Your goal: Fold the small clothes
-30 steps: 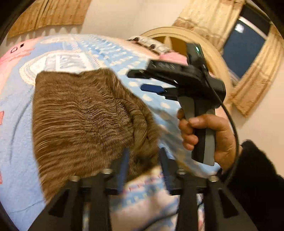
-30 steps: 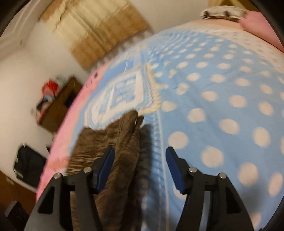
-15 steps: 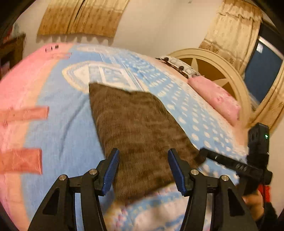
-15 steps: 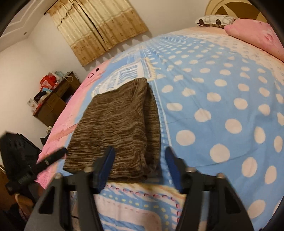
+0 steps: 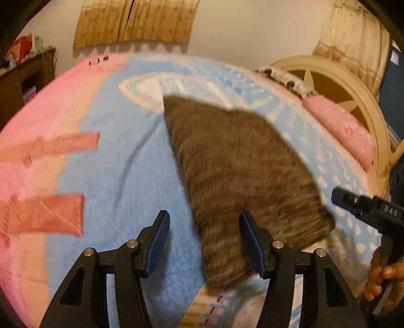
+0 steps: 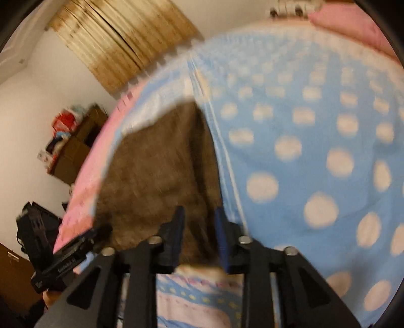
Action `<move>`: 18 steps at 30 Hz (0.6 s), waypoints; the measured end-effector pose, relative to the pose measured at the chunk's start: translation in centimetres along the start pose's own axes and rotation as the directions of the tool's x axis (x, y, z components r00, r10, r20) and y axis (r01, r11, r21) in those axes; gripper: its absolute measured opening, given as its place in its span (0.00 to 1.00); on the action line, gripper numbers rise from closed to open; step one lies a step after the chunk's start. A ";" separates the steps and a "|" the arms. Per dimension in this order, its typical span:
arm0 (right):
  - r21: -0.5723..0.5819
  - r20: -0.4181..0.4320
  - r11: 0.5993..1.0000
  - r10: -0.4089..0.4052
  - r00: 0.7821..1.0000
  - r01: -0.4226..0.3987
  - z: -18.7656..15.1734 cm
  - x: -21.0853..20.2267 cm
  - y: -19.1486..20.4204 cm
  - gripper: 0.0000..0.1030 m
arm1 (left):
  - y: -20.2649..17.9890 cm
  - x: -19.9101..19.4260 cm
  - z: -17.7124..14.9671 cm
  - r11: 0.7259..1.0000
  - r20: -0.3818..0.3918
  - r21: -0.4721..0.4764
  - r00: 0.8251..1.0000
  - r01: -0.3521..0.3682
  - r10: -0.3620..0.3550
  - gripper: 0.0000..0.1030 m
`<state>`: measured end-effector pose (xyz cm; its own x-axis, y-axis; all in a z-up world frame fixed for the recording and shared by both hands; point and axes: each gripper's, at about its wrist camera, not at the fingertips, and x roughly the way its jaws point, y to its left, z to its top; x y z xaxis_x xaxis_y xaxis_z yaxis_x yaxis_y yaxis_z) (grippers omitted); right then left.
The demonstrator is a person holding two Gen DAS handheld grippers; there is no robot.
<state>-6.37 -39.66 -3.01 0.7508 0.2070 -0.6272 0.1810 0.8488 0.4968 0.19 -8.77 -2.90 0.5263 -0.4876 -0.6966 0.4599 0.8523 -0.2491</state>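
A folded brown knitted garment [image 5: 242, 176] lies flat on the blue and pink bedspread [image 5: 121, 161]. My left gripper [image 5: 204, 239] is open and hovers over the garment's near left edge, holding nothing. My right gripper [image 6: 199, 234] hovers at the garment's [image 6: 161, 171] near right edge with its jaws partly closed around the cloth there; the view is blurred, so I cannot tell whether they pinch it. The right gripper also shows in the left wrist view [image 5: 368, 209], and the left one in the right wrist view [image 6: 63, 254].
A pink pillow [image 5: 343, 131] and a cream headboard [image 5: 335, 83] are at the right of the bed. A dark wooden cabinet [image 6: 75, 151] with clutter stands by the wall at the left. Curtains [image 5: 133, 20] hang behind the bed.
The left gripper has swung left, so the garment sits right of centre. The right gripper has dropped closer to the garment's near edge and its jaws have narrowed.
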 end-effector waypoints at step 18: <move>-0.015 -0.080 0.996 -0.092 0.993 0.091 7.7 14.4 1.6 0.17 | 1.9 8.3 5.2 0.991 -0.023 -0.129 0.999 -0.030 0.027 0.67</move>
<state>9.61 -39.11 -6.61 0.6779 0.1660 -0.7161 0.2395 0.8712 0.4286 9.14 -12.19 -5.63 0.5221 -0.4600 -0.7182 0.3483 0.8837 -0.3128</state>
